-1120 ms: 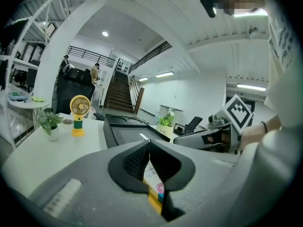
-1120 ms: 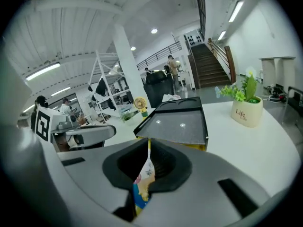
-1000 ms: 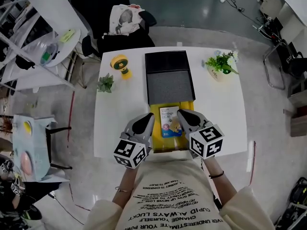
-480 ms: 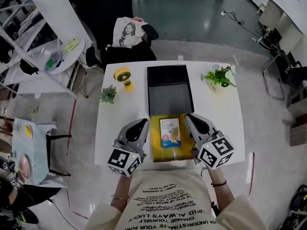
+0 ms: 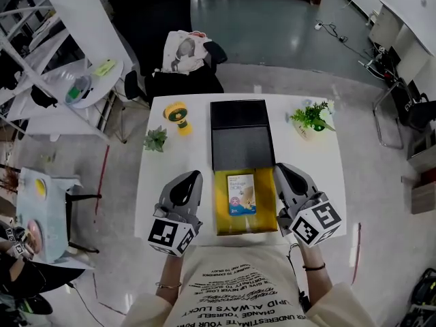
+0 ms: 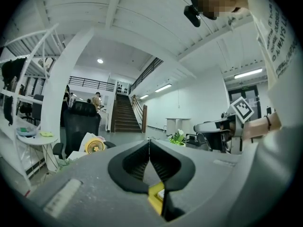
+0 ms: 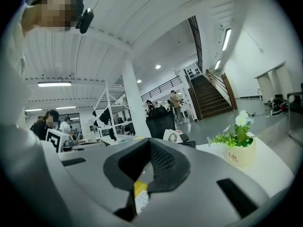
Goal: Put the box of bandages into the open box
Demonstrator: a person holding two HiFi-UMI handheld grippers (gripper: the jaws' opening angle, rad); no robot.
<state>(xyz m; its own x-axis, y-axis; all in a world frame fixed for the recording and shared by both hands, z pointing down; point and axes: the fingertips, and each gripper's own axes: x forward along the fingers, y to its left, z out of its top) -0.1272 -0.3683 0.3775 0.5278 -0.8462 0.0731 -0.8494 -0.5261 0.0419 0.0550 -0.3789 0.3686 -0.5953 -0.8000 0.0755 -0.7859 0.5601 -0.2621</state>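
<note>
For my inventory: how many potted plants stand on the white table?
2. One green plant near the left edge of the table, beside the yellow fan; one flowering plant at its far right corner. None seems hidden.

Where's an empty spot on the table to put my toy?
Best: bare table right of the black lid, between the potted plant and the right gripper. A smaller patch: between the small plant and the left gripper. The middle is crowded: lid, yellow box.

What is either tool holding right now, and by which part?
Nothing. The left tool and right tool are both shut and empty. The bandage box lies in the yellow box, clear of both.
</note>
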